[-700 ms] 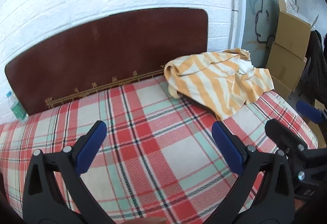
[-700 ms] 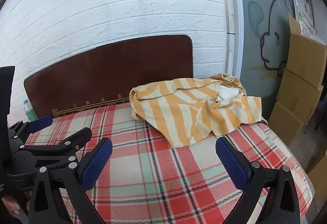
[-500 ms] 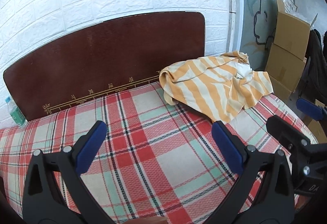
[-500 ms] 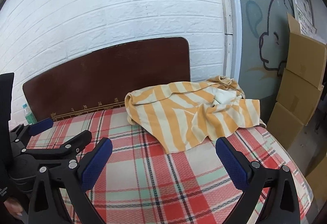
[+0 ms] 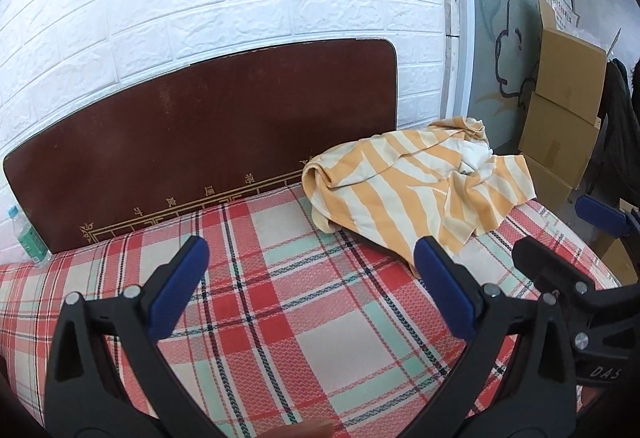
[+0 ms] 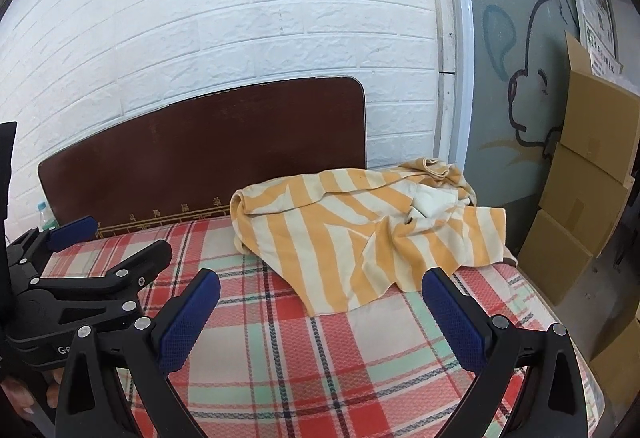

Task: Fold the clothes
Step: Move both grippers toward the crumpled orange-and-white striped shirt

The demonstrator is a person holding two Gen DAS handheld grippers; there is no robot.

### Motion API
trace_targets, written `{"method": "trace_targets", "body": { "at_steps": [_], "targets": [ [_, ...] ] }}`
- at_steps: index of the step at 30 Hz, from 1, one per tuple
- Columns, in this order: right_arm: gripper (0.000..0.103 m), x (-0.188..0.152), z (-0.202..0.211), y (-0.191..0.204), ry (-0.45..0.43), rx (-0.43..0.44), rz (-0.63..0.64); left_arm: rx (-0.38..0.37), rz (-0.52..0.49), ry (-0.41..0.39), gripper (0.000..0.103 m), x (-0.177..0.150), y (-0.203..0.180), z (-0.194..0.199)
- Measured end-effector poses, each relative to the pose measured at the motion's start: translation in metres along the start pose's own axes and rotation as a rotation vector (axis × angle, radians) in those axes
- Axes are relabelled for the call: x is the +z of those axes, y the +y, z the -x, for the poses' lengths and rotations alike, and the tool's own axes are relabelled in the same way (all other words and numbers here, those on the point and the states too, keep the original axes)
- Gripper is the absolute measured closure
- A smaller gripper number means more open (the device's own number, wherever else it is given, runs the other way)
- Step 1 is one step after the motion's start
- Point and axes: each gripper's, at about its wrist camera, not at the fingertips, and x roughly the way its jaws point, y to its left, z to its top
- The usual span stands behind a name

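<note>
Ahead, striped garment crumpled on bed, long axis nine-to-three; boxes at three; both tools spread, empty.

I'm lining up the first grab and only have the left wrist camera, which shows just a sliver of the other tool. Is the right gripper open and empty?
Observer: Yes. In the right wrist view, the right gripper is wide open above the plaid bedcover, with nothing between its pads.
Operator: Where is the shirt relative to it?
Observer: The striped garment lies crumpled straight ahead. Its near hem falls in the gap between the two fingers as that camera sees it, and it is clear of both pads.
</note>
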Motion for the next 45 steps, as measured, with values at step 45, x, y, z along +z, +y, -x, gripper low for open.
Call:
{"method": "trace_targets", "body": {
  "at_steps": [45],
  "targets": [
    [0.0,0.005,-0.025,-0.011,0.037,-0.023,0.052,0.003,0.009,0.043,0.0,-0.003,-0.008,-0.036]
  ]
}}
